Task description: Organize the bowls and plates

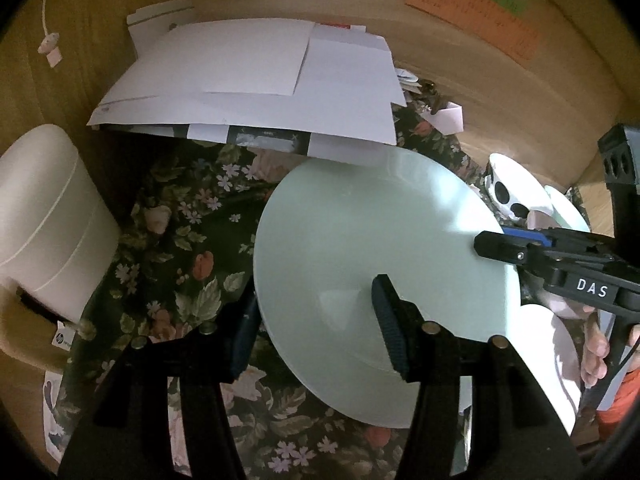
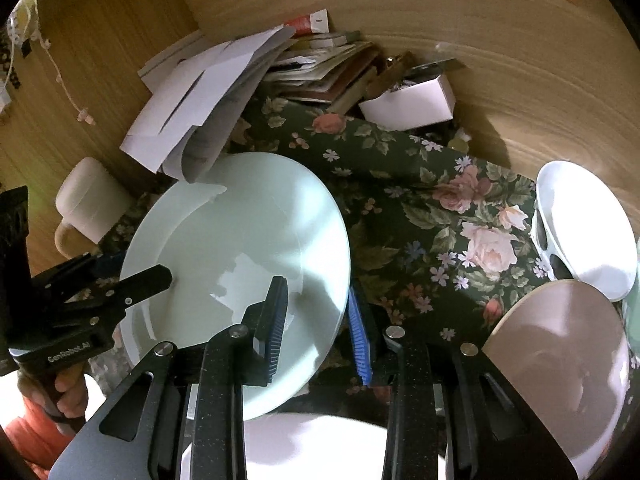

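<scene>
A large pale green plate (image 1: 372,264) lies over the floral tablecloth (image 1: 180,240). My left gripper (image 1: 316,324) straddles its near-left rim, one finger above the plate and one below, with a gap. My right gripper (image 2: 320,328) straddles the same plate (image 2: 240,248) at its right rim, also with a wide gap. Each gripper shows in the other view, the right one (image 1: 492,244) and the left one (image 2: 156,276). A white bowl with black spots (image 2: 584,228) stands at the right. A brownish plate (image 2: 560,344) and a white plate (image 2: 312,444) lie near me.
A pile of white papers (image 1: 256,88) and books (image 2: 328,72) fills the back. A white box (image 2: 408,104) sits beside them. A cream mug (image 2: 88,204) lies at the left. Wooden walls close the back and sides.
</scene>
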Demonstrator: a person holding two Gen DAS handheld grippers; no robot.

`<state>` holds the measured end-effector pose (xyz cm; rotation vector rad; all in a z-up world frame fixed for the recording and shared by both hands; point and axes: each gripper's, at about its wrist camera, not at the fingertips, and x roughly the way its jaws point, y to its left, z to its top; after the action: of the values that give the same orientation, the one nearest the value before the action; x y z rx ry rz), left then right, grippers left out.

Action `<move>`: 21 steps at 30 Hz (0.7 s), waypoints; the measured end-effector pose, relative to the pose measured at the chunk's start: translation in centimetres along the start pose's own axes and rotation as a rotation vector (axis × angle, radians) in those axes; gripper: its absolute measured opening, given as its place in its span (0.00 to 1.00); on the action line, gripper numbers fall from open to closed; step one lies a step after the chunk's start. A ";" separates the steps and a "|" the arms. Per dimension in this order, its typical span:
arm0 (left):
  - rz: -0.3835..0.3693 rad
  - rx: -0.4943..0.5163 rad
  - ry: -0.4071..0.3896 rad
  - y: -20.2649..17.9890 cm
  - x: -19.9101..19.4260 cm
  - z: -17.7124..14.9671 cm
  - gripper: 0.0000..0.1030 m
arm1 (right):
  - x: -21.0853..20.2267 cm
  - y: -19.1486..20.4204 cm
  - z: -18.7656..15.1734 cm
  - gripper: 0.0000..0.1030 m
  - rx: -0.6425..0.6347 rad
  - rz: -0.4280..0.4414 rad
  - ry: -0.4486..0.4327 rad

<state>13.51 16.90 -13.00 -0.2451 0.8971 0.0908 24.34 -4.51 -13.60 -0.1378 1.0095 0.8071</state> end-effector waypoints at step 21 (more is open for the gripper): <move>-0.029 0.037 -0.019 -4.2 -2.4 -2.8 0.53 | -4.3 0.1 -4.3 0.26 0.040 -0.016 -0.052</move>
<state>10.65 12.17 -12.08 -0.2227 0.8757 0.0493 20.08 -8.75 -12.53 -0.0905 0.9736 0.7717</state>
